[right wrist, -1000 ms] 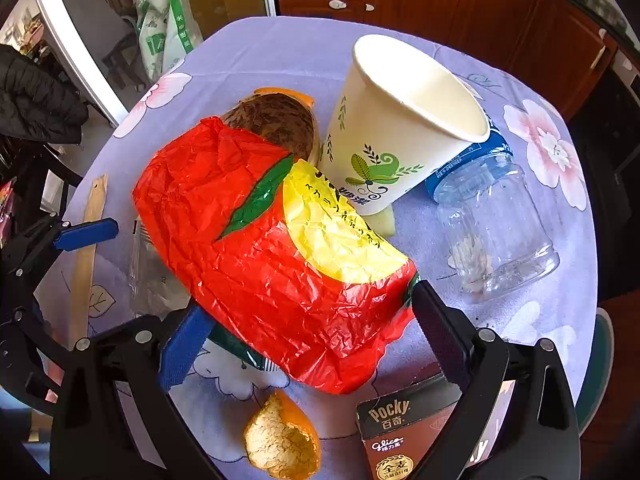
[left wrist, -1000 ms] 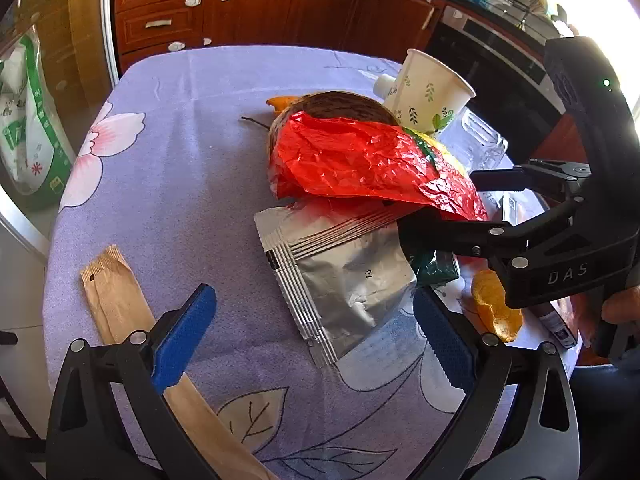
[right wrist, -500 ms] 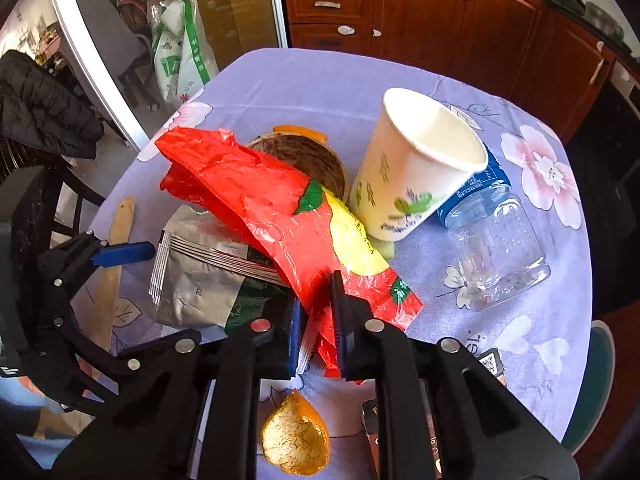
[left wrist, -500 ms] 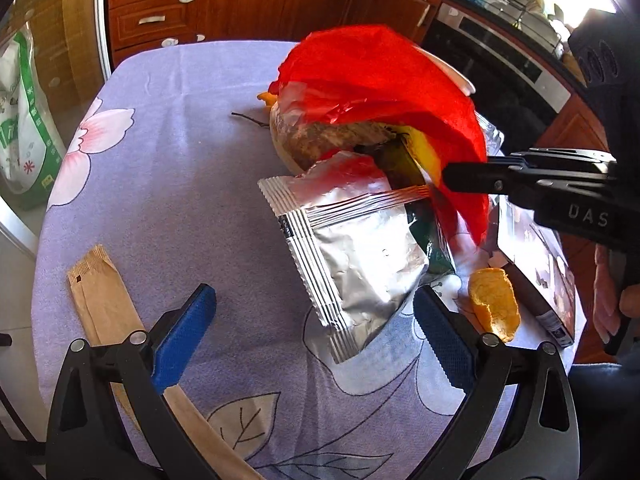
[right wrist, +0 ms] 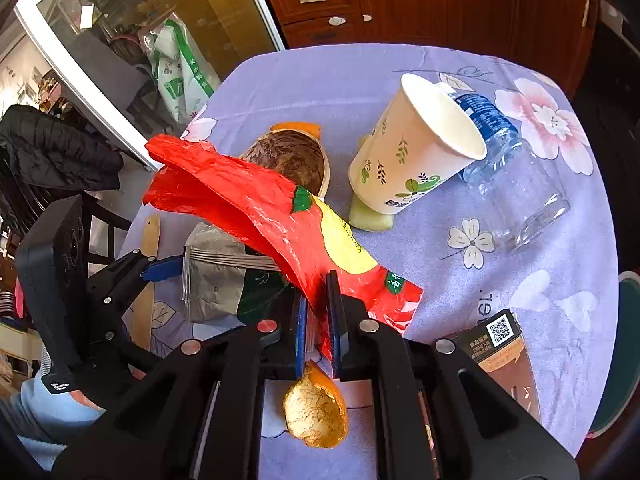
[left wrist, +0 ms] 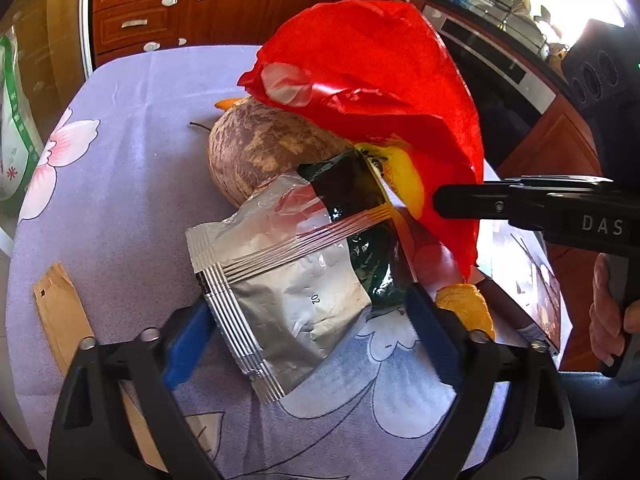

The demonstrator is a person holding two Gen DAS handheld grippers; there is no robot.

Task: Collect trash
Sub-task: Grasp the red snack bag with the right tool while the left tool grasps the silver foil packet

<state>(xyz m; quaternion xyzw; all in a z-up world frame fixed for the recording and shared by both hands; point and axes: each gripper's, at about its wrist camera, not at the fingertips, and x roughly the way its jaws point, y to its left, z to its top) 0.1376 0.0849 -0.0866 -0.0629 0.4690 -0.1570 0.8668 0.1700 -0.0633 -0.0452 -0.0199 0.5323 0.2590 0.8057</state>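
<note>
My right gripper (right wrist: 316,300) is shut on the lower edge of a crumpled red plastic bag (right wrist: 248,196) and holds it tilted above the table. In the left wrist view the red bag (left wrist: 372,80) hangs from that gripper's black fingers (left wrist: 472,200). A silver foil pouch (left wrist: 288,292) with a dark green end lies between the blue pads of my left gripper (left wrist: 306,316), whose jaws are closing around it. The pads stand at the pouch's edges without visibly squeezing it.
On the lilac flowered tablecloth (right wrist: 400,68) lie a brown husk bowl (left wrist: 264,148), an orange peel (right wrist: 316,412), a paper cup (right wrist: 408,160) leaning on a clear bottle (right wrist: 516,184), a snack box (right wrist: 504,344) and a brown paper sleeve (left wrist: 60,308). A hand (left wrist: 608,312) grips the right handle.
The right gripper went from open to shut on the red bag and raised it off the pouch and husk. The left jaws have narrowed around the silver pouch.
</note>
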